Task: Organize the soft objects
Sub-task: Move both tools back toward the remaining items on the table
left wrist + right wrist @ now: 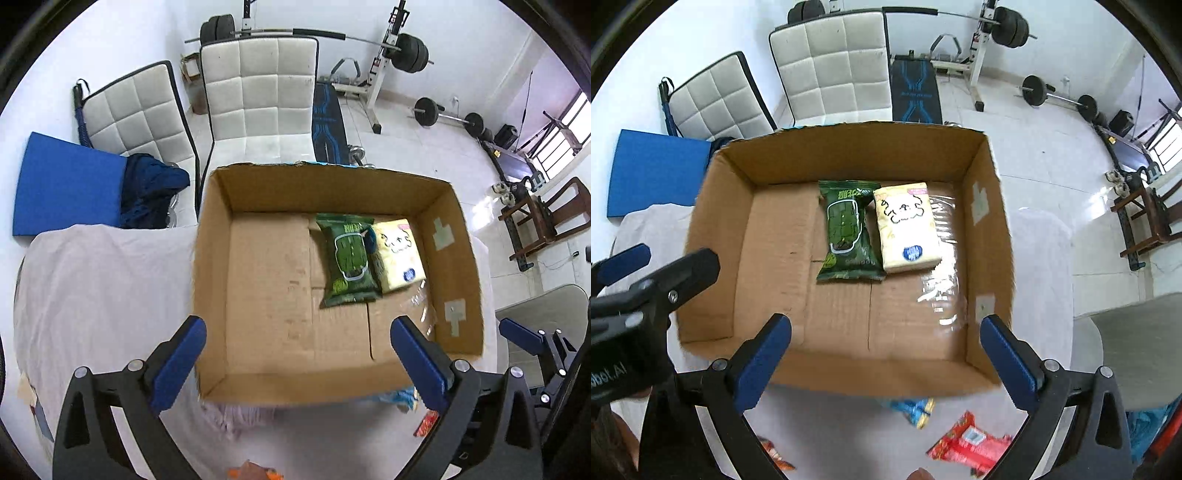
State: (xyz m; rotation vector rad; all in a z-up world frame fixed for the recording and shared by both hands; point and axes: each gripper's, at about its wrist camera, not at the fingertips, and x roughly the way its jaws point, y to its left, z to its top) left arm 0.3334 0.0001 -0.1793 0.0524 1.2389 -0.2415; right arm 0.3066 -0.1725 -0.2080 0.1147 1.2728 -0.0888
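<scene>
right wrist view: both tools (882, 354) spread, empty; red packet (967, 445) on surface looks light, crinkly, best pinched mid-body.

Both wrist cameras look forward and steeply down along their own blue-padded fingers into the open cardboard box (458, 258) (988, 229) from its near edge, at close range. The left view sits further left, catching more tablecloth; the right view sits further right. Both share the box interior, chairs and gym equipment behind.
</scene>
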